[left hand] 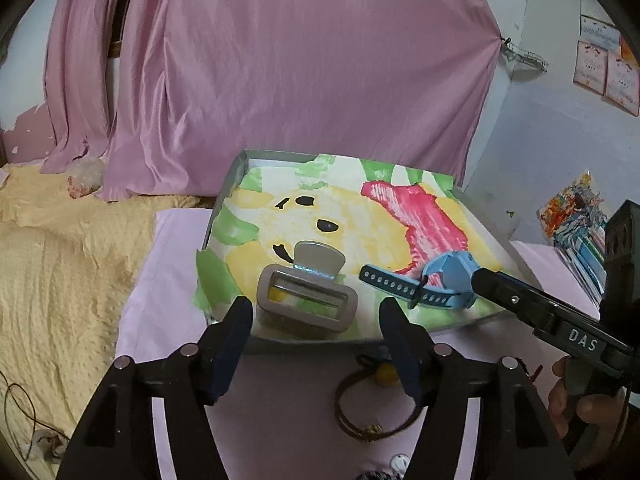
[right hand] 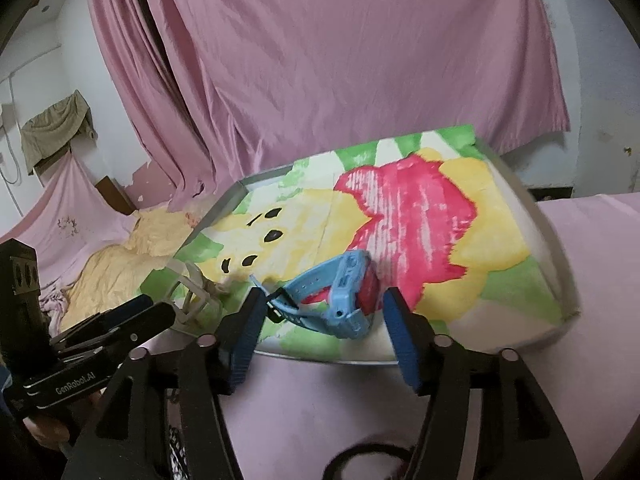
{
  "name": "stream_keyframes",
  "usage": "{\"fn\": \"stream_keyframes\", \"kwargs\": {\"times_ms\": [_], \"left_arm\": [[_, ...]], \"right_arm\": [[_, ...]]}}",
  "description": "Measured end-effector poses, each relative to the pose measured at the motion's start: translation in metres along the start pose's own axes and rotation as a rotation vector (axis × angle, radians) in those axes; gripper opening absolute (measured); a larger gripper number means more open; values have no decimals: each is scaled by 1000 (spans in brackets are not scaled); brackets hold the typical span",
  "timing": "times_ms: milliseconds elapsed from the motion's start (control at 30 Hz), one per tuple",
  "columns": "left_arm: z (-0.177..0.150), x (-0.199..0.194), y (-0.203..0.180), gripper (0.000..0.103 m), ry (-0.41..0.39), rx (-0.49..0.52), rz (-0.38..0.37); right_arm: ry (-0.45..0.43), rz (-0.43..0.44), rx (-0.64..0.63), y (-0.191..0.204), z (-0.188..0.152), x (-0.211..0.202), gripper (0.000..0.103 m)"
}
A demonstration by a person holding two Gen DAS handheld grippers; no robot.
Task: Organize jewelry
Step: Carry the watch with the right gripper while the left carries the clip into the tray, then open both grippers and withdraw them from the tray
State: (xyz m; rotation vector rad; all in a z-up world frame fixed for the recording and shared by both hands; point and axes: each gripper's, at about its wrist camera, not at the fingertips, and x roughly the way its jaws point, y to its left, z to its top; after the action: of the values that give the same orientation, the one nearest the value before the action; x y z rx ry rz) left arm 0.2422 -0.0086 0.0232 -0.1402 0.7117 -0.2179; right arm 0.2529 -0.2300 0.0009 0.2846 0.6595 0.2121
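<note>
Right wrist view: right gripper (right hand: 324,320) spread around blue watch (right hand: 340,292), lying in tray (right hand: 560,280).
Left gripper (left hand: 316,344): spread, empty, near grey hair claw (left hand: 306,292).

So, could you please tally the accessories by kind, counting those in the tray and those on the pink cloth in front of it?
Blue plastic wristwatch, in tray: 1
Grey plastic hair claw clip, in tray: 1
Brown hair tie with yellow bead, on cloth: 1
Total: 3
</note>
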Motion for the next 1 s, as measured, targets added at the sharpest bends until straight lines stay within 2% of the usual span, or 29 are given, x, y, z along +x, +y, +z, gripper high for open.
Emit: {"fn": "stream_keyframes", "kwargs": {"times_ms": [100, 233, 367, 667, 833, 1000], "left_arm": [[-5, -9, 0, 73, -24, -16, 4], [-14, -27, -2, 83, -82, -29, 10], [-24, -46, -6, 98, -151, -36, 29], [-51, -84, -15, 102, -290, -18, 50], [-67, -99, -20, 102, -325, 1, 70], [-82, -110, -21, 102, -347, 12, 86]], "right_arm": [[-56, -14, -6, -1, -4, -18, 67], [-135, -34, -30, 0, -11, -44, 84], [-194, -53, -62, 2, -22, -70, 90], [-314, -129, -170, 15, -55, -119, 94], [-381, -154, -198, 16, -69, -139, 94], [-412, -172, -214, 15, -81, -151, 94]]}}
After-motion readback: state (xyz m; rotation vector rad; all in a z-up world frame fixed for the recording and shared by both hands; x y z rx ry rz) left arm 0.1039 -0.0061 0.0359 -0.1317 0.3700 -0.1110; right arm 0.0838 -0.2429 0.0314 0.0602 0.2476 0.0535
